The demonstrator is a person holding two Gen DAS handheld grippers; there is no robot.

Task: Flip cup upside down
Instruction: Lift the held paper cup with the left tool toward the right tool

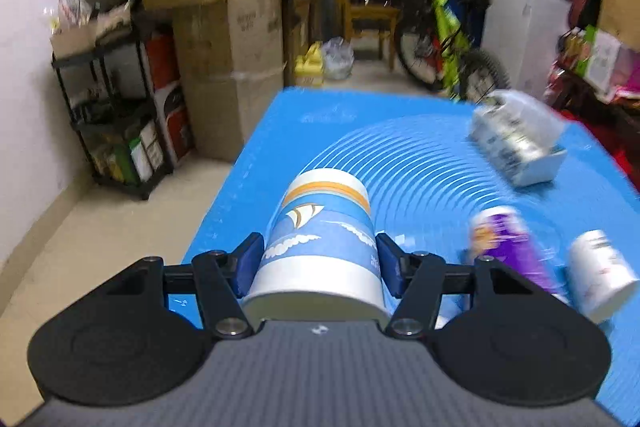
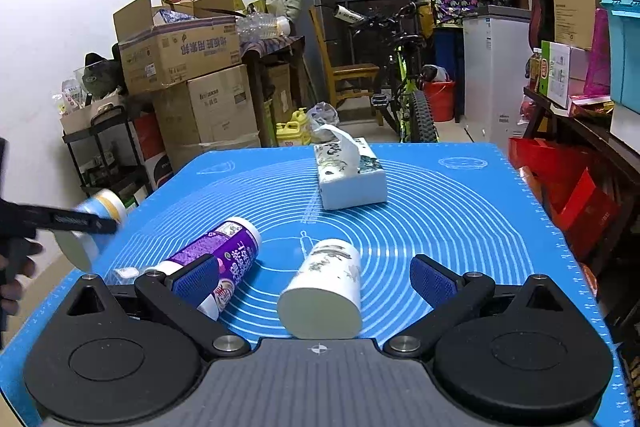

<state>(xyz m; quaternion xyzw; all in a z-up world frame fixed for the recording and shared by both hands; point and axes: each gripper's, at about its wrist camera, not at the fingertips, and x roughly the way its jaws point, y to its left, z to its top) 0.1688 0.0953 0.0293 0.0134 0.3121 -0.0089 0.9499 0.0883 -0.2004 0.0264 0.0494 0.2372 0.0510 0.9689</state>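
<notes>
Already the blue-and-white cup (image 1: 320, 247) is clamped in the left gripper (image 1: 318, 265) near the mat's (image 2: 460, 227) left edge, its axis pointing forward along the fingers, while the right gripper (image 2: 316, 285) is held wide open, holding nothing.

blue mat (image 2: 460, 219) | tissue box (image 2: 352, 183) | purple bottle (image 2: 224, 251) | white cup (image 2: 328, 287)
</notes>
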